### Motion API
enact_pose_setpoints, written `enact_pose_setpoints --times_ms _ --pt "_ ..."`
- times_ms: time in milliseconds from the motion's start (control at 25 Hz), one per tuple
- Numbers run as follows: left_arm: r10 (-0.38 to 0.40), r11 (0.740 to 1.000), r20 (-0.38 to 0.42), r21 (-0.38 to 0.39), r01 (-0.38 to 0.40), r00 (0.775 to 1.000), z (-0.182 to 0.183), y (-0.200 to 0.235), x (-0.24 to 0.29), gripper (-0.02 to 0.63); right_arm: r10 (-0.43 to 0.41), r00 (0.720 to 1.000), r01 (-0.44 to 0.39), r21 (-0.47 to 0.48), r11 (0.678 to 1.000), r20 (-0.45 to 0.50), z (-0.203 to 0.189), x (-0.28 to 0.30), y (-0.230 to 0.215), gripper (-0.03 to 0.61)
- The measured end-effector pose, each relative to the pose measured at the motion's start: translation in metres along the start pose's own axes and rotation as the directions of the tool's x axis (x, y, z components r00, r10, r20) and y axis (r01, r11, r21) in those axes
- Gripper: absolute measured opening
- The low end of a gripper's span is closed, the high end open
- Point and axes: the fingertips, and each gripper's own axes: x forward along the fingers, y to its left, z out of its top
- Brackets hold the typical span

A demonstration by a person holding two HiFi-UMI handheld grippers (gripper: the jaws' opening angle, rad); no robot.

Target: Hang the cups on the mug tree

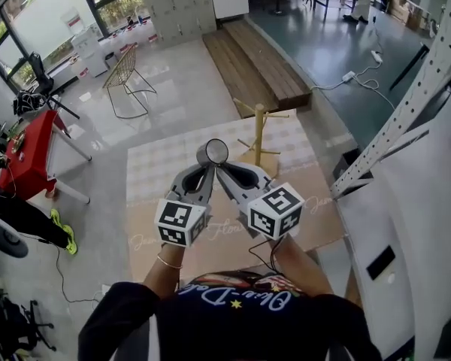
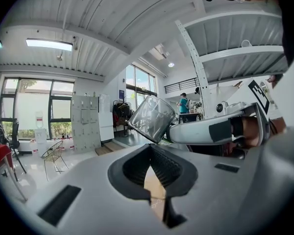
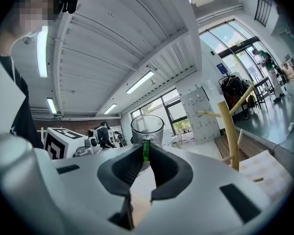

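Centre frame: L gripper (image 1: 204, 173) & R gripper (image 1: 227, 173) raised side by side, tips converging on a clear glass cup (image 1: 216, 152), its mouth facing the cam. Marker cubes sit nearer the person, forearms below at bottom centre. Just right of & beyond the cup: wooden mug tree (image 1: 259, 130), upright on a checked cloth (image 1: 165, 168) over a brown table (image 1: 316, 224). Left edge: red table (image 1: 26, 153). Upper left: wire chair (image 1: 126, 74). Right side: white perforated rack (image 1: 406, 104)

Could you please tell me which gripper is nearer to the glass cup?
Right. The right gripper grips the glass cup by its green handle; the left gripper, shut and empty, sits close beside it, not holding it.
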Motion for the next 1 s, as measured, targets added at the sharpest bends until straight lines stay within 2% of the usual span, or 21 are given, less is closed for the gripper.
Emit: enact_pose_setpoints --times_ms 520,680,1000 --pt "-0.02 1.0 0.008 0.015 0.02 1.0 0.009 0.015 0.01 0.008 -0.01 0.998 0.003 0.108 0.994 0.064 0.009 0.015 -0.01 0.049" --pt "-0.024 0.999 0.009 0.032 0.023 1.0 0.013 0.022 0.015 0.008 -0.003 0.995 -0.014 0.17 0.985 0.104 0.014 0.022 -0.014 0.049" --pt "-0.04 0.998 -0.007 0.038 0.041 0.999 0.01 0.035 0.019 0.008 -0.03 0.993 0.006 0.198 0.98 0.118 0.012 0.035 -0.018 0.049"
